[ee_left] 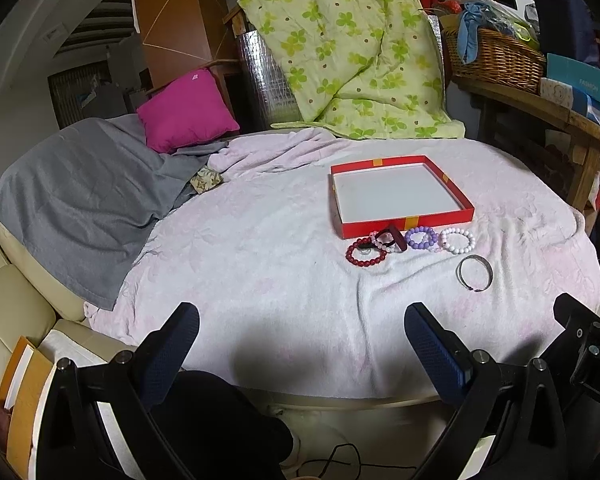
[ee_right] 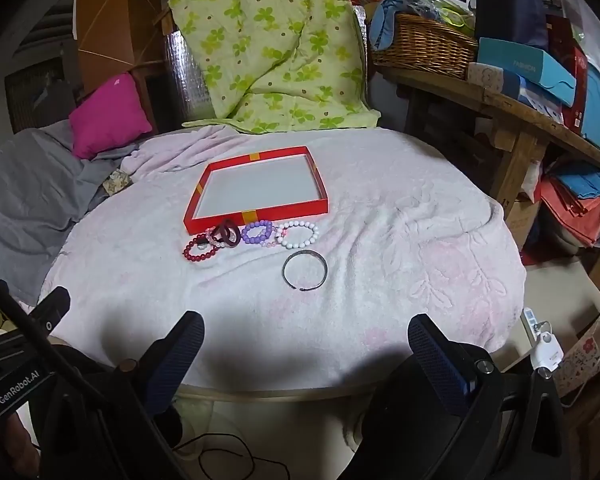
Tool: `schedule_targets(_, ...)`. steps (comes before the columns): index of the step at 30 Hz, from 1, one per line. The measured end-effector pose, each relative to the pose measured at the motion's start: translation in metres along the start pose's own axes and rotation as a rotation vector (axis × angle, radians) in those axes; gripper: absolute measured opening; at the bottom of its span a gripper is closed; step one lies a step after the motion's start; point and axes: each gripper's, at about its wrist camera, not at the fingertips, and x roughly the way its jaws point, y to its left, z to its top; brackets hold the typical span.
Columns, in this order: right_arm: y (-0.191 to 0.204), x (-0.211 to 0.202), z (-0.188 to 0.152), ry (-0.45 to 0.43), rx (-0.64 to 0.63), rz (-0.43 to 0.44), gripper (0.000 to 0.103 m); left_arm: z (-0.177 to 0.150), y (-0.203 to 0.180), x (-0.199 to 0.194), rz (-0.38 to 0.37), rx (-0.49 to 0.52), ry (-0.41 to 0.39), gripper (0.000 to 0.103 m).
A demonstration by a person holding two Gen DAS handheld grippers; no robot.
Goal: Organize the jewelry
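Fingers of the left gripper (ee_left: 302, 320) stand wide apart and hold nothing; fingers of the right gripper (ee_right: 306, 332) are likewise spread wide and empty. Both hang over the near edge of the table, well apart from the jewelry.

Jewelry: 1 dark red bead bracelet (ee_left: 365, 254), 1 pink bead bracelet (ee_left: 380, 240) tangled with a maroon ring-shaped band (ee_left: 396, 236), 1 purple bead bracelet (ee_left: 421, 237) and 1 white bead bracelet (ee_left: 457, 240) lie in a row just beside the near wall of the box. 1 silver bangle (ee_left: 475, 273), open at one point, lies apart from the row, toward 5 o'clock of the white bracelet.

Surface: a round table covered by a pale pink towel (ee_left: 260, 260), wrinkled. At 10 o'clock a grey cloth (ee_left: 84, 196) and a magenta pillow (ee_left: 186, 110); at 12 o'clock a green flowered quilt (ee_left: 352, 52). At 2 o'clock a wooden shelf (ee_right: 512, 108) carries a wicker basket (ee_right: 424, 46) and blue boxes (ee_right: 524, 70).

Container: 1 shallow red box (ee_left: 404, 226) with a white floor, nothing inside it.
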Motion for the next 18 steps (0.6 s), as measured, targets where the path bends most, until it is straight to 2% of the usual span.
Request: schedule_targets(18, 0.006, 0.010, 0.004, 0.011, -0.021, -0.011, 0.103, 0.002, 0.002, 0.011, 0.003, -0.005, 0.019, 0.102)
